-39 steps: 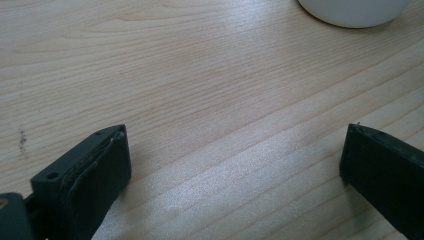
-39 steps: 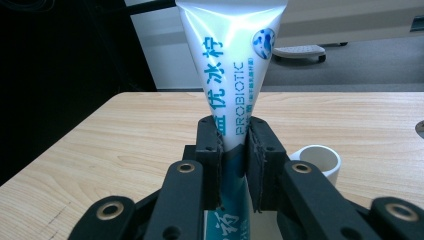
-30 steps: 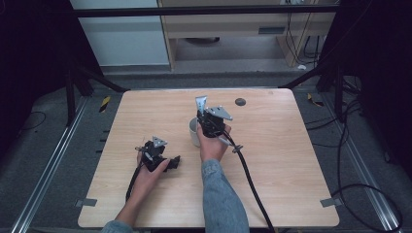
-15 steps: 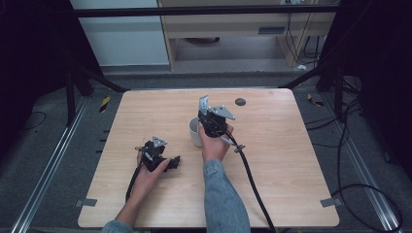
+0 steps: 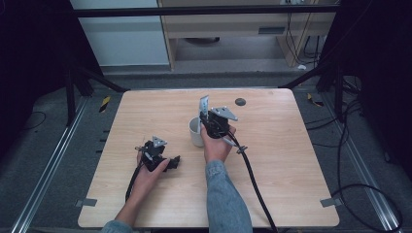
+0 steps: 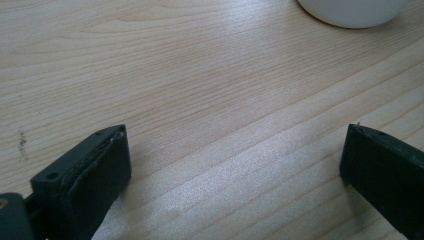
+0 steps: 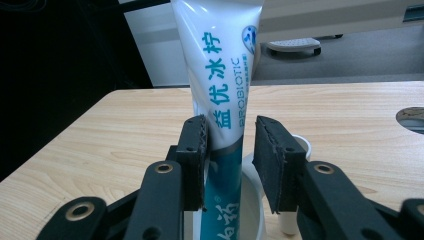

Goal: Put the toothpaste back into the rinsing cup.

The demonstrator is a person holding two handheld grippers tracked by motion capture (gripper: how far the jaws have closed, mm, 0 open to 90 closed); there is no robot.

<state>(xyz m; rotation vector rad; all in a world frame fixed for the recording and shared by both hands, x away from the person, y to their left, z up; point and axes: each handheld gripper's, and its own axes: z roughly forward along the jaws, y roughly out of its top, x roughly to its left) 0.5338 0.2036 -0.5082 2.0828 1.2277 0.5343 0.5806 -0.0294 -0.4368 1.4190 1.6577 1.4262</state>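
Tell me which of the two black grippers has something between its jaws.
The right gripper: a white-and-teal toothpaste tube stands between its jaws, lower end in the white cup. The left gripper has bare wooden table between wide-open jaws.

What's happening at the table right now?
The right claw has stood a toothpaste tube upright in the white cup and its jaws have just been opening; a gap shows on one side of the tube, which is still between them. The left claw rests open on the wooden table, holding nothing.
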